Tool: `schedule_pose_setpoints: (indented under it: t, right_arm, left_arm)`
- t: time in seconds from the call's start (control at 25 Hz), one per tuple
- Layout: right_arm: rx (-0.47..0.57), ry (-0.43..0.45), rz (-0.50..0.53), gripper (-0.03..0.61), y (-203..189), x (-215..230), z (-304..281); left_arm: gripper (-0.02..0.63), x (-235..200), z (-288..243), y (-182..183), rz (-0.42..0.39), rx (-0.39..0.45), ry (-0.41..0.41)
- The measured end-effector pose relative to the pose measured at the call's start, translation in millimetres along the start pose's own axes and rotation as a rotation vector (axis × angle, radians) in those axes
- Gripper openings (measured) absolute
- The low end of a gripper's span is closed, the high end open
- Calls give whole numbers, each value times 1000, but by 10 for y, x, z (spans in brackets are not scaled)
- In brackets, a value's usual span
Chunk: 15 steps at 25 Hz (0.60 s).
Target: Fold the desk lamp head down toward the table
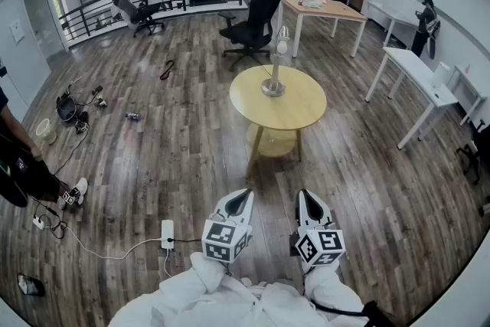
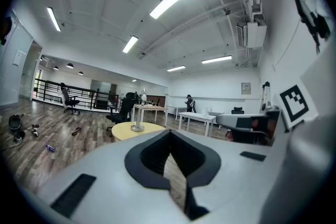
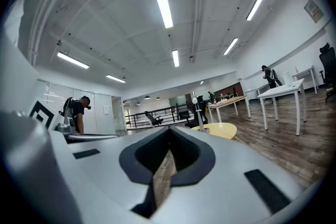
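Head view: the desk lamp (image 1: pixel 276 67) is seen upright just above ctr frame. Its round base is set on the round yellow desk (image 1: pixel 295 117), toward the desk's upper-left part. The lamp head is raised at the top of the stem, not folded down. A lower shelf is visible under the desk top.

Both tools are held low at the bottom of the frame, well apart from the desk, w/ wood floor (image 1: pixel 191 157) between. The left hand-held gripper (image 1: pixel 243 196) is seen bottom ctr-left. The right hand-held gripper (image 1: pixel 308 196) is just beside it, bottom ctr-right. White sleeves are seen behind both.

Left gripper view: the jaws are shown pressed together, nothing between them. Lamp (image 2: pixel 139 113) & yellow desk (image 2: pixel 127 131) are seen small, left of ctr, far beyond the tips.

Right gripper view: the jaws are likewise closed & empty. Lamp (image 3: pixel 198 112) & desk (image 3: pixel 223 131) are seen right of ctr, far off.

A black office chair (image 1: pixel 249 31) is placed beyond the yellow desk, upper ctr. A wood-topped desk (image 1: pixel 325 9) is seen to its upper right. A white power strip (image 1: pixel 167 233) w/ cable is laid on the floor, lower left.
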State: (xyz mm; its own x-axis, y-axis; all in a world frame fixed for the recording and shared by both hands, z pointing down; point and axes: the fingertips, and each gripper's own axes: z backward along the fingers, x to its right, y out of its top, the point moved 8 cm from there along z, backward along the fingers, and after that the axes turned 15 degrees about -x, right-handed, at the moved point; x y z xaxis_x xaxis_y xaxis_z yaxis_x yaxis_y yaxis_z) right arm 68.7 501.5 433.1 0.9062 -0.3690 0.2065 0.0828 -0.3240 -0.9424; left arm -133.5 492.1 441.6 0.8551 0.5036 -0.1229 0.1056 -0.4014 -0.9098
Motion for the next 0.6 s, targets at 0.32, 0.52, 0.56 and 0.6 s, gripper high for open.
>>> schedule_pose_setpoints:
  t: [0.32,0.52,0.56,0.6]
  right_arm:
    - [-22,-5,-16,11,-82,26,-184]
    - [-14,-18,-25,11,-35,132,-315]
    - [-9,-21,-32,11,-18,154,-351]
    - [-5,-22,-38,11,-1,174,-392]
  left_arm:
    - [2,-216,-153,-40,14,-25,-11]
    - [2,-285,-272,-22,-3,-41,-14]
    - [2,-314,-307,-17,0,-47,-13]
    - [2,-347,-343,-11,5,-52,-12]
